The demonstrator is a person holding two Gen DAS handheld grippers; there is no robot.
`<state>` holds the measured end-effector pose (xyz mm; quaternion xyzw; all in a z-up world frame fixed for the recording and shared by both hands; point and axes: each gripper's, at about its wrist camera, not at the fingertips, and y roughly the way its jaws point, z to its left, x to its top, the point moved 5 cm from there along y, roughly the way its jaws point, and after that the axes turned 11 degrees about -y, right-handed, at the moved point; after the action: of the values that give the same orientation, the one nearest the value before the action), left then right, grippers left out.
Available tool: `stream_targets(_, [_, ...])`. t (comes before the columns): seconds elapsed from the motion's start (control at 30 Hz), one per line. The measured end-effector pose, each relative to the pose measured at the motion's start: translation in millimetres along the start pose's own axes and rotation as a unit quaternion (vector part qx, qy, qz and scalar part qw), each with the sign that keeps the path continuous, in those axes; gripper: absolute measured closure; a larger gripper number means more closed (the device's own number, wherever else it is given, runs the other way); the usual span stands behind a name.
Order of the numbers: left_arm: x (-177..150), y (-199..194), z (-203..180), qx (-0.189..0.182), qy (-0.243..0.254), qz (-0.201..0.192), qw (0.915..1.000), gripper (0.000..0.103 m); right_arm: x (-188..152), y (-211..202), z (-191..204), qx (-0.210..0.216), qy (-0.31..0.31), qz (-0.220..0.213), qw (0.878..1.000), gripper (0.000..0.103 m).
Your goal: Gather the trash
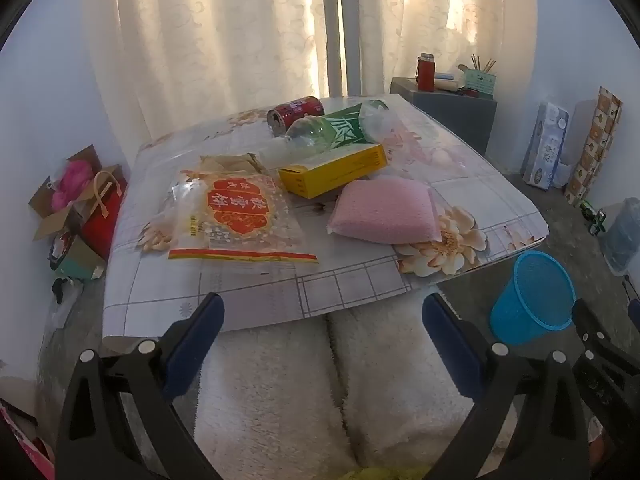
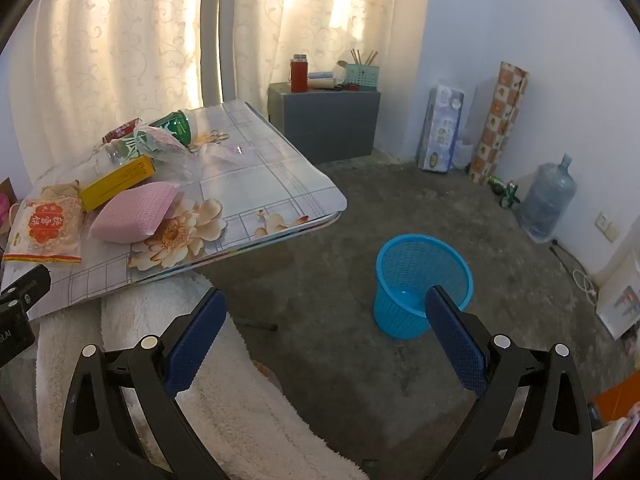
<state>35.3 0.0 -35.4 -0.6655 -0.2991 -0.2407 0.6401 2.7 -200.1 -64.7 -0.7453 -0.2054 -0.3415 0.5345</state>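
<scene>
Trash lies on a low flower-patterned table [image 1: 352, 284]: a snack bag with a red label [image 1: 236, 216], a yellow box [image 1: 332, 170], a pink packet [image 1: 384, 210], a clear bottle with a green label [image 1: 332, 132] and a red can [image 1: 296, 112]. A blue mesh bin [image 2: 420, 284] stands on the floor right of the table; it also shows in the left wrist view [image 1: 532, 296]. My left gripper [image 1: 322, 312] is open and empty at the table's near edge. My right gripper [image 2: 324, 308] is open and empty, above the floor near the bin.
A grey cabinet [image 2: 328, 120] with a red flask stands behind the table. A tissue pack [image 2: 440, 128], a rolled mat [image 2: 498, 120] and a water jug [image 2: 548, 196] line the right wall. Boxes and a red bag [image 1: 96, 212] sit left of the table. White fleece-covered legs [image 1: 320, 392] are below.
</scene>
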Motion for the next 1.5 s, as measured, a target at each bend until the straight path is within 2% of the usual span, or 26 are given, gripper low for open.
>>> stream_targets(1.5, [0, 4, 9, 0.001, 0.000, 0.002, 1.0000, 0.006, 0, -3, 0, -0.001, -0.002, 0.000, 1.000, 0.008])
